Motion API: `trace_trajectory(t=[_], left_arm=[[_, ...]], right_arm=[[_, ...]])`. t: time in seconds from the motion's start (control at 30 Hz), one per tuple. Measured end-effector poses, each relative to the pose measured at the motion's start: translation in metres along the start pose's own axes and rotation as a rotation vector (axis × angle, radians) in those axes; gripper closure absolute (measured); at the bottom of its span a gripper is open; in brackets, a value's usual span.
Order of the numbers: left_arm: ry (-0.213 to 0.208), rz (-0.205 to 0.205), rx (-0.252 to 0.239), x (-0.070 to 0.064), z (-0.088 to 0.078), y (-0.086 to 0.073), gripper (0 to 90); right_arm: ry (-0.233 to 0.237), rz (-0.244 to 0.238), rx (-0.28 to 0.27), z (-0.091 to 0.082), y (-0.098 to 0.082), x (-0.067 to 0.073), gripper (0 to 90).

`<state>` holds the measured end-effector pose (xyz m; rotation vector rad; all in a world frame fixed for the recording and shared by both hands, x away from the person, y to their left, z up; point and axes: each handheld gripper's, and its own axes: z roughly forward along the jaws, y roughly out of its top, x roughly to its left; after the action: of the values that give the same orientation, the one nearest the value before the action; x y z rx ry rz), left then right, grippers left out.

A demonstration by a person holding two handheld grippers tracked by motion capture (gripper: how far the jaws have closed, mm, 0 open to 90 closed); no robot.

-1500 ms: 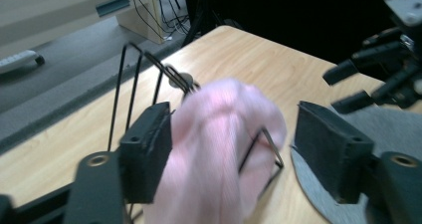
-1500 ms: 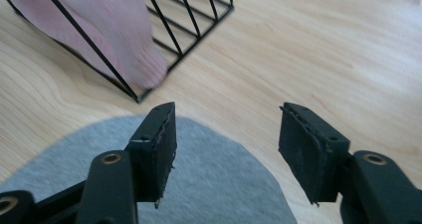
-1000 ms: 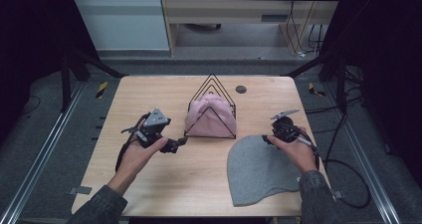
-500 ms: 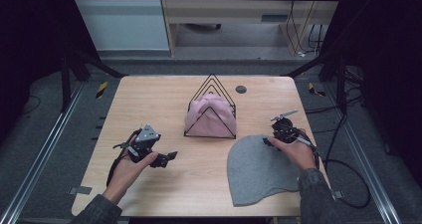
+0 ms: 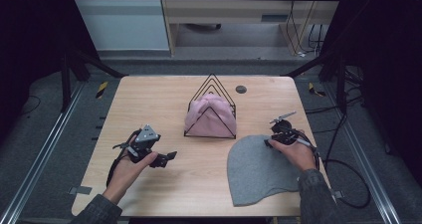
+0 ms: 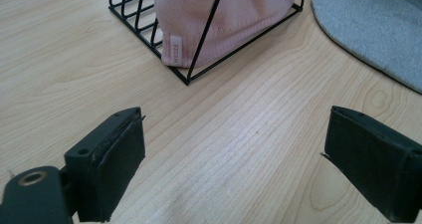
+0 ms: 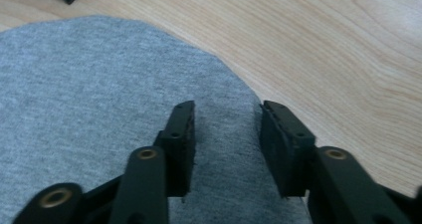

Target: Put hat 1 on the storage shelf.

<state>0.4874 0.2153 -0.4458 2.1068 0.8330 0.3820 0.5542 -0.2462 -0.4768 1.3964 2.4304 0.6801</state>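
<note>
Reading "WEDZE", pink hat [image 6: 224,20] label [image 6: 176,47]

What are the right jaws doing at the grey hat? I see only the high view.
Observer: The right gripper has its jaws apart over the grey hat, at its rounded edge; they have just been closing, with the fabric flat between them, not pinched.
Operator: And the left jaws?
Observer: The left gripper is wide open above bare table, nothing between.
Operator: Any label on the pink hat?
Observer: Yes, the pink hat has a small tag at its rim, inside the wire rack.
</note>
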Motion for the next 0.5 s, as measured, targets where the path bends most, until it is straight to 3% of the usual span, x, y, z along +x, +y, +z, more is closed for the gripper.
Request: trace_trajectory(t=[0.13, 0.33, 0.5], left_arm=[[-0.01, -0.015, -0.001, 0.0009, -0.0004, -0.0015, 8.5], [0.0, -0.015, 0.008, 0.0024, 0.0001, -0.0035, 8.7], [-0.008, -0.012, 0.019, 0.0019, 0.0025, -0.0043, 8.8]], right_arm=[[-0.003, -0.002, 0.012, 0.0006, 0.0, 0.0002, 64.3], [0.023, -0.012, 0.021, -0.0003, -0.0004, 0.0009, 83.2], [0.037, -0.022, 0.008, -0.003, -0.0019, 0.0041, 85.9]])
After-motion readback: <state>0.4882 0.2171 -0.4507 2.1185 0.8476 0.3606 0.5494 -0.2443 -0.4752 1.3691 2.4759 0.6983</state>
